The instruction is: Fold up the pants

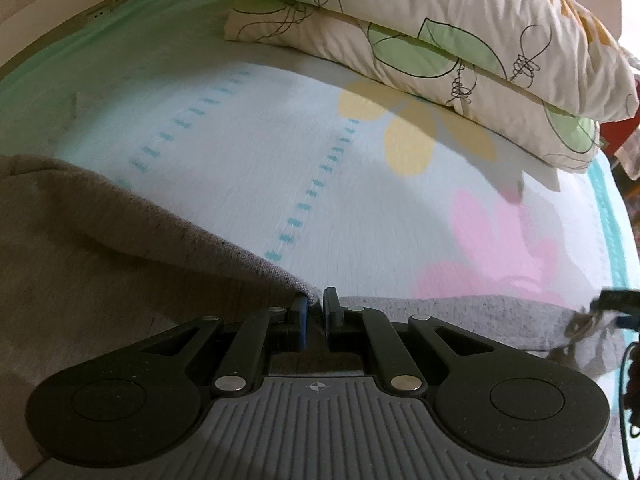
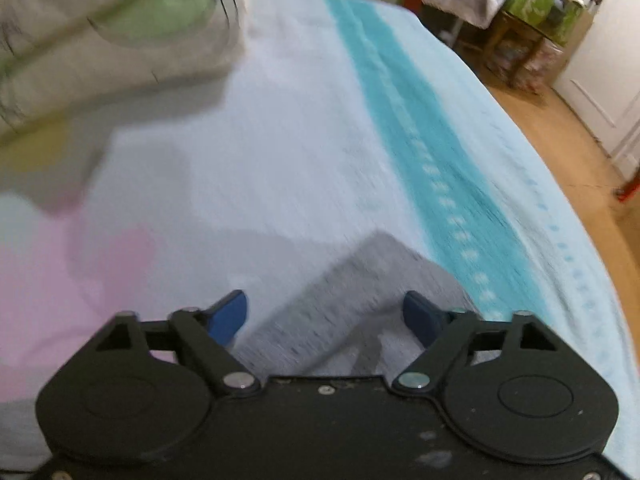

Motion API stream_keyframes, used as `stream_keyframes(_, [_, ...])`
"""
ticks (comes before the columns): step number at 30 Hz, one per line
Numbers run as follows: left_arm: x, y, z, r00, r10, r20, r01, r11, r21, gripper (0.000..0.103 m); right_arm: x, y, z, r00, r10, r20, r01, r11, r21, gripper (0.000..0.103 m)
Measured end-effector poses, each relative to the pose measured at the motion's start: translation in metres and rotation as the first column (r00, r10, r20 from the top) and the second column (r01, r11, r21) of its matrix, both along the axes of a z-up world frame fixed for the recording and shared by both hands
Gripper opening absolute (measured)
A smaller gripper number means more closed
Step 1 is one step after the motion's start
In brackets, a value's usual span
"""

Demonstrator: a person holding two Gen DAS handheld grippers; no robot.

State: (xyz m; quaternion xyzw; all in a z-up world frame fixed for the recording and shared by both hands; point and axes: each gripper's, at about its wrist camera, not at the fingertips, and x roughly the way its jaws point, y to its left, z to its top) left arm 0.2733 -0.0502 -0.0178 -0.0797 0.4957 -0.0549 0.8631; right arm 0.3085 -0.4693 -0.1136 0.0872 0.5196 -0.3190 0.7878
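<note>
The grey pants point(image 1: 100, 264) lie on the bed. In the left wrist view my left gripper point(image 1: 315, 305) is shut on the edge of the pants, and the cloth drapes up and away to the left. More grey cloth point(image 1: 480, 320) lies flat to the right of it. In the right wrist view my right gripper point(image 2: 326, 312) is open, and a corner of the grey pants point(image 2: 360, 300) lies between and below its blue fingers point(image 2: 226, 314). That view is blurred. The right gripper shows at the right edge of the left wrist view point(image 1: 618, 306).
The bed sheet point(image 1: 280, 152) is white with teal stripes and pink and yellow flowers. Two stacked pillows point(image 1: 420, 40) lie at the far side, also in the right wrist view point(image 2: 100, 40). The bed's right edge point(image 2: 592, 248) drops to a wooden floor with furniture point(image 2: 532, 20).
</note>
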Motion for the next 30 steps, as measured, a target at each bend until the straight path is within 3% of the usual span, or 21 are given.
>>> stream_keyframes(1, [-0.003,0.001,0.002,1.0,-0.001,0.002,0.001,1.0,-0.002,0.007,-0.006,-0.003,-0.002,1.0,-0.004,-0.022,0.004,1.0,0.003,0.039])
stream_keyframes(3, [-0.01,0.003,0.009,1.0,-0.003,0.015,0.003,1.0,0.0,0.007,-0.019,-0.01,-0.004,0.999,-0.018,-0.027,0.02,0.997,0.071,0.007])
stream_keyframes(7, [-0.031,0.011,0.033,0.998,0.0,0.066,0.001,1.0,-0.012,0.007,-0.05,-0.018,0.029,0.996,-0.03,0.089,0.02,0.994,0.106,0.007])
stream_keyframes(12, [-0.083,0.023,0.067,0.987,-0.005,0.159,0.006,1.0,-0.002,0.007,-0.12,-0.012,0.09,0.958,-0.013,0.286,-0.026,0.991,0.133,0.007])
stream_keyframes(16, [-0.131,0.037,0.07,0.989,0.007,0.146,-0.003,1.0,-0.024,0.007,-0.179,0.0,0.111,0.93,-0.006,0.368,-0.05,0.989,0.142,0.008])
stream_keyframes(19, [-0.164,0.044,0.055,0.996,0.026,0.085,-0.023,0.999,-0.038,0.007,-0.229,0.005,0.105,0.924,-0.058,0.377,-0.012,0.984,0.18,0.009])
stream_keyframes(22, [-0.183,0.047,0.031,0.999,0.043,0.002,-0.043,0.998,-0.038,0.007,-0.265,0.008,0.073,0.936,-0.13,0.328,0.044,0.966,0.256,0.01])
stream_keyframes(27, [-0.195,0.041,-0.008,0.994,0.032,-0.108,-0.032,0.999,0.005,0.006,-0.3,0.016,0.022,0.955,-0.158,0.251,0.072,0.945,0.32,0.013])
stream_keyframes(30, [-0.193,0.036,-0.016,0.992,0.023,-0.128,-0.022,1.0,0.009,0.006,-0.314,0.011,0.013,0.939,-0.21,0.271,0.103,0.927,0.36,0.022])
